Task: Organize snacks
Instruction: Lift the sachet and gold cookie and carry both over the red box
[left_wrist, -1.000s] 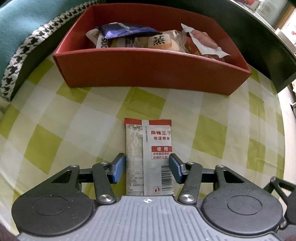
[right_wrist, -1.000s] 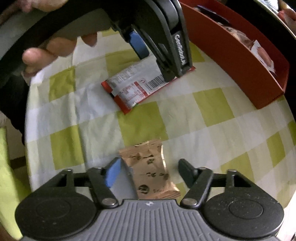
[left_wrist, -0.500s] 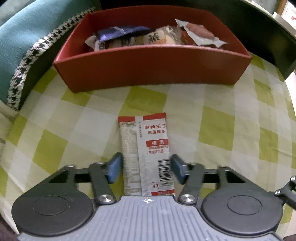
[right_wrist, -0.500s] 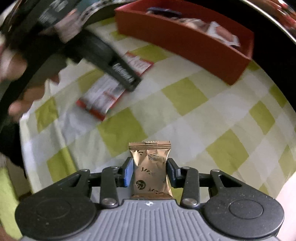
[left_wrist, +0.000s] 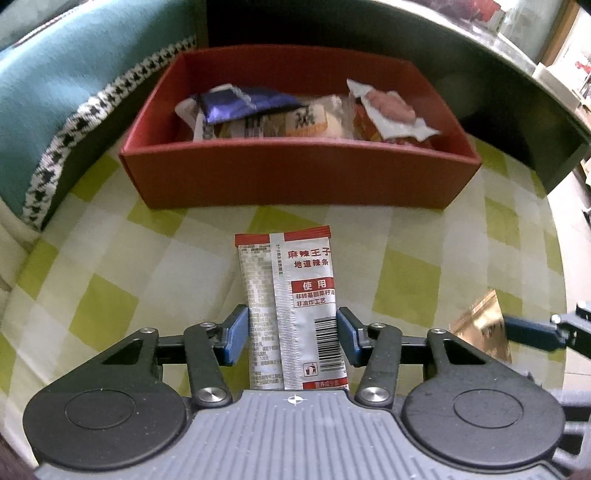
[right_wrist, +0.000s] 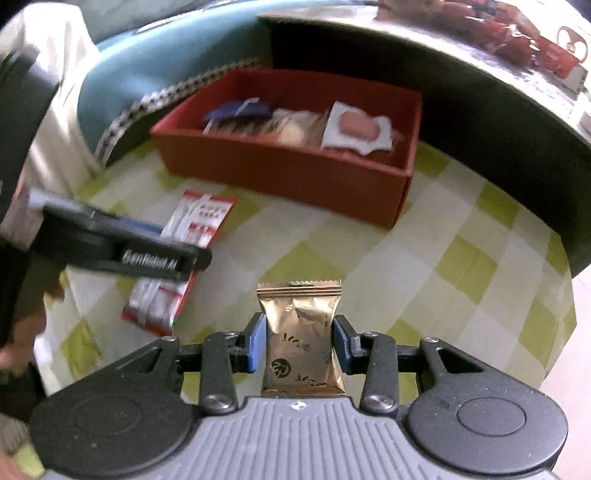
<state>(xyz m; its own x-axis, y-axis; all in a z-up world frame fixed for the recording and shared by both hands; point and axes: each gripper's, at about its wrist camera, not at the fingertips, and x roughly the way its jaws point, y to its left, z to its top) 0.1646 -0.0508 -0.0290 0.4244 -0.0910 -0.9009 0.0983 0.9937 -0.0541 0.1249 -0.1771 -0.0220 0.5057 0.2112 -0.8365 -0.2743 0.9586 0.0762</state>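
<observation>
Left gripper (left_wrist: 291, 334) jaws pressing sides of red-and-silver snack packet (left_wrist: 291, 306); right gripper (right_wrist: 299, 341) jaws pinching gold snack packet (right_wrist: 301, 332), both facing red box (left_wrist: 295, 177).

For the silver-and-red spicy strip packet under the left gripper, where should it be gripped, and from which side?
Grip the packet across its two long edges near the barcode end, coming in along its length from the near short end. It lies flat and narrow, and the left gripper already straddles it there.

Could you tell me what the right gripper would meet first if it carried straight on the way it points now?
Probably the red box. The right gripper, shut on the gold packet, points over bare checked cloth toward the box's front wall; its height above the cloth is unclear.
</observation>
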